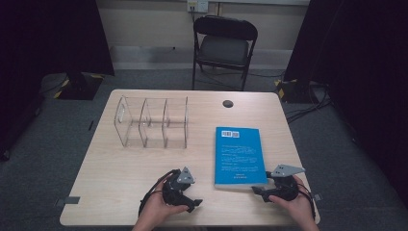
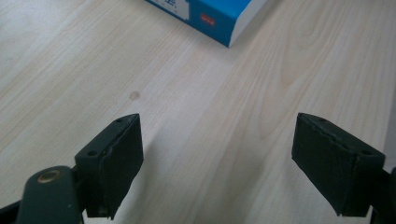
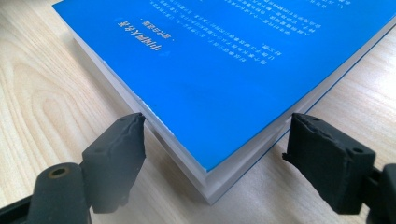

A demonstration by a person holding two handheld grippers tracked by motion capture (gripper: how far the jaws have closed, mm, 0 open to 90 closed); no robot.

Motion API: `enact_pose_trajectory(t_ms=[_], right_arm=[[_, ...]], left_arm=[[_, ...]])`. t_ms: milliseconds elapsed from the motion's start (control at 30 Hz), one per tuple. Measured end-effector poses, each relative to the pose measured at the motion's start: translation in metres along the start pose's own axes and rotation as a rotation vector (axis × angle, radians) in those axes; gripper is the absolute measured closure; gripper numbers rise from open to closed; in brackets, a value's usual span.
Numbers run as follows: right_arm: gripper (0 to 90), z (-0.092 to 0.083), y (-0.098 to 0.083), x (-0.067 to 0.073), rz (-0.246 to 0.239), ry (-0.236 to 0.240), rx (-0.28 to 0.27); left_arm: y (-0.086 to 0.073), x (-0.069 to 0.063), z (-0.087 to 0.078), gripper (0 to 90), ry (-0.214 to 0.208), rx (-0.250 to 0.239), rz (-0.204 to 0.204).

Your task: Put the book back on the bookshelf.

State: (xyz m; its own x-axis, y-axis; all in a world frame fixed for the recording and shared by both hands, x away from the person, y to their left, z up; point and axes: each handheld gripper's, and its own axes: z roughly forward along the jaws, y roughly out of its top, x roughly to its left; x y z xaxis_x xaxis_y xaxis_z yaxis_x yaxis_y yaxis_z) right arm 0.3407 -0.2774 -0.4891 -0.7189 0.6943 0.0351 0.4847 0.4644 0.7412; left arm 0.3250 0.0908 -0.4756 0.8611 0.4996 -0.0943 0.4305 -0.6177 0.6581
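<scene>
your right gripper [image 3: 212, 140] stands open with the blue book's [image 3: 224, 70] corner between its jaws, and your left gripper [image 2: 217, 144] gapes open over bare table [image 2: 70, 70].

We take this for a lab recording room: black curtains [image 1: 43, 33], taped floor cables [image 1: 308, 108], folding chair [image 1: 224, 45], bare wooden table [image 1: 120, 183].

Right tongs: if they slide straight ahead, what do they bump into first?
Most likely the blue book. Its near corner already sits between the open right tongs, so its edges would probably meet them first.
</scene>
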Motion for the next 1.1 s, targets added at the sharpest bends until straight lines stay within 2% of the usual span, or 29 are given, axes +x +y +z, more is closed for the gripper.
enact_pose_trajectory(t_ms=[67, 100, 167, 433, 733, 933, 967, 1100], right_arm=[[18.9, 0.0, 0.0, 0.0, 0.002, -0.001, -0.001], [19.0, 0.0, 0.001, 0.0, 0.007, 0.0, -0.004], [18.9, -0.001, 0.002, 0.001, 0.014, 0.0, -0.012], [19.0, -0.003, 0.005, 0.001, 0.036, 0.002, -0.036], [19.2, -0.005, 0.01, 0.004, 0.029, -0.013, -0.053], [19.3, -0.006, 0.011, 0.003, 0.021, -0.012, -0.05], [19.3, -0.006, 0.011, 0.003, 0.02, -0.013, -0.047], [19.3, -0.006, 0.011, 0.003, 0.022, -0.013, -0.048]], left_arm=[[0.001, -0.001, -0.001, 16.4, -0.004, 0.001, 0.001], [0.002, 0.0, -0.001, 16.5, -0.003, 0.002, 0.014], [0.002, -0.001, -0.001, 16.4, -0.005, 0.001, 0.003], [0.004, 0.0, 0.002, 16.4, -0.015, 0.015, 0.013], [0.006, -0.003, 0.001, 16.5, -0.021, 0.004, 0.018], [0.011, -0.005, 0.008, 16.5, -0.037, 0.032, 0.042], [0.014, -0.006, 0.011, 16.5, -0.042, 0.053, 0.051], [0.02, -0.007, 0.015, 16.6, -0.05, 0.049, 0.059]])
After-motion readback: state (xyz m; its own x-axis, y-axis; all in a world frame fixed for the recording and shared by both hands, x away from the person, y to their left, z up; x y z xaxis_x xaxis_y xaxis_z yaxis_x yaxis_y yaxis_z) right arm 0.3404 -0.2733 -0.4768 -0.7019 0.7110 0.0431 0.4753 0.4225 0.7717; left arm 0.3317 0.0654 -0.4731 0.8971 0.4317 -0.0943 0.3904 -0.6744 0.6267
